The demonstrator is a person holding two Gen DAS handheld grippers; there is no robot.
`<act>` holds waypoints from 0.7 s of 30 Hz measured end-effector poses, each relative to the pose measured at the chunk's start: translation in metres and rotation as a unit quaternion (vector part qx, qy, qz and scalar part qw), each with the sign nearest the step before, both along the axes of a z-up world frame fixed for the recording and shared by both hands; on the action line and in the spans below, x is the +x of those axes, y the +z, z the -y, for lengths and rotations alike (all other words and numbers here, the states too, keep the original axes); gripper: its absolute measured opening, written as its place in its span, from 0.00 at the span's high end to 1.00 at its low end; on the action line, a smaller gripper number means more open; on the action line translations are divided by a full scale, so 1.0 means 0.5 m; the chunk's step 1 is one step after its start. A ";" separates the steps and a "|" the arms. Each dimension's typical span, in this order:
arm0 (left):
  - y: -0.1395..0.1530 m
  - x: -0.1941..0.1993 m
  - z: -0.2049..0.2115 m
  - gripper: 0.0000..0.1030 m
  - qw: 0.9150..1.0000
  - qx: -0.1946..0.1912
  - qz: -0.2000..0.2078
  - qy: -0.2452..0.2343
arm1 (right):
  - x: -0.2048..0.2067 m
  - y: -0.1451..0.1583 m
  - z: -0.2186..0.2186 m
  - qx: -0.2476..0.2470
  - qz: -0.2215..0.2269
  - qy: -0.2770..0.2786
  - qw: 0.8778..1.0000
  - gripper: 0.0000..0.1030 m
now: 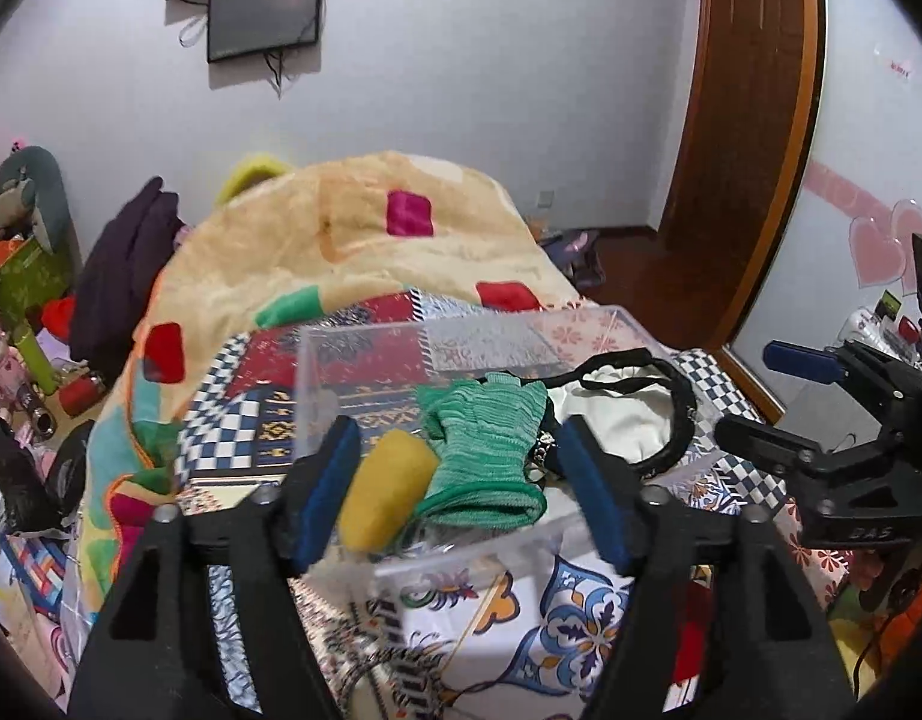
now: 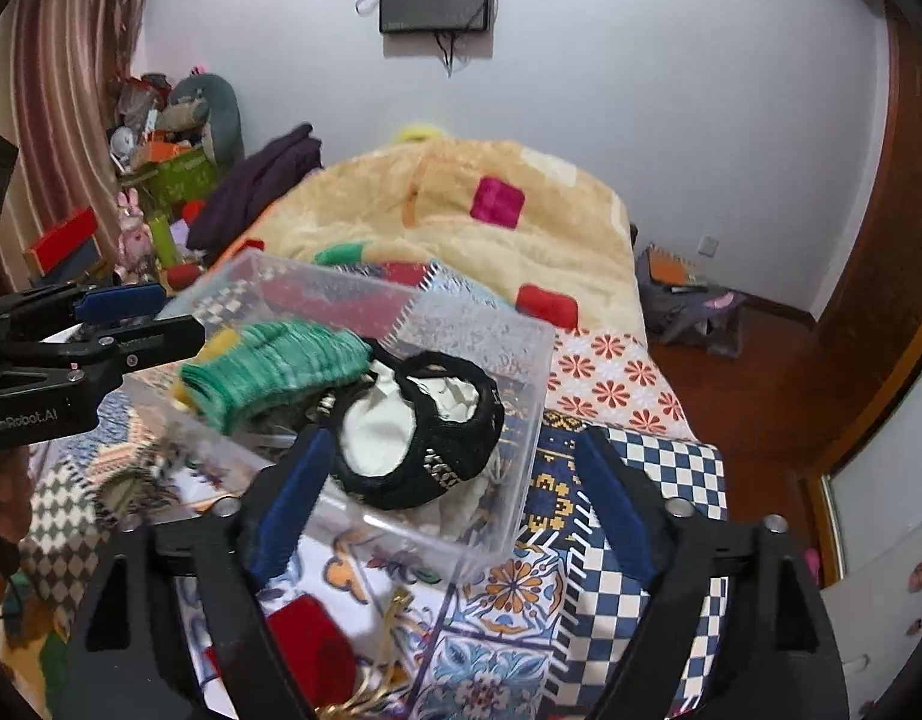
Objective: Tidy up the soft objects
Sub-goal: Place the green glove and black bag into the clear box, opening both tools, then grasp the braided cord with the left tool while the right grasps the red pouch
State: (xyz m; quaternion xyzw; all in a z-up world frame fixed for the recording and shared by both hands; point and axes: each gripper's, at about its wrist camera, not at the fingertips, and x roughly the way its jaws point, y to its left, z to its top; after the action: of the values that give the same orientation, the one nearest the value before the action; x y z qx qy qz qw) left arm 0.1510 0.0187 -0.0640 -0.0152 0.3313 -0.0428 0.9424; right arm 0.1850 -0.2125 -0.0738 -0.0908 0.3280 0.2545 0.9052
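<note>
A clear plastic box [image 1: 341,360] [image 2: 521,420] stands on the patterned bed. In it lie a green knit glove [image 1: 485,450] [image 2: 275,366], a yellow soft piece [image 1: 389,486] and a black cap with white lining [image 1: 617,408] [image 2: 419,438]. My left gripper [image 1: 455,486] is open and empty over the box's near edge; it also shows in the right wrist view [image 2: 143,312]. My right gripper [image 2: 455,498] is open and empty over the box's near right corner; it shows at the right of the left wrist view [image 1: 761,396]. A red soft item [image 2: 311,642] lies on the bed below the box.
A cream blanket with coloured squares [image 1: 365,240] [image 2: 479,228] is heaped behind the box. A dark garment [image 1: 125,264] hangs at the bed's left. Toys and boxes [image 2: 161,168] crowd the left corner. A wooden door [image 1: 749,120] and a bag on the floor [image 2: 689,300] are to the right.
</note>
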 end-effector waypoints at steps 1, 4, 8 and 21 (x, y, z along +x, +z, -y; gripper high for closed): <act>0.005 -0.009 -0.003 0.23 1.000 0.001 0.003 0.002 | -0.010 0.008 0.004 0.006 0.002 0.002 1.000 0.16; 0.013 -0.037 -0.012 0.07 1.000 0.008 0.009 0.008 | -0.030 0.019 0.015 0.027 -0.004 0.012 1.000 0.07; 0.001 -0.068 -0.022 0.03 1.000 0.011 -0.001 0.012 | -0.051 0.010 0.012 0.039 -0.020 0.028 0.999 0.00; -0.147 -0.106 -0.053 0.03 0.993 0.037 -0.112 0.026 | -0.078 -0.139 -0.023 -0.018 -0.137 0.073 0.988 0.01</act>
State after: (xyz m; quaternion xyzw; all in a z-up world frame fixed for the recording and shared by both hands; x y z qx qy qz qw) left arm 0.0982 0.0454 -0.1374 0.0066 0.4355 -0.0036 0.9002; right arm 0.1458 -0.2009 -0.1432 -0.0945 0.4460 0.3240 0.8289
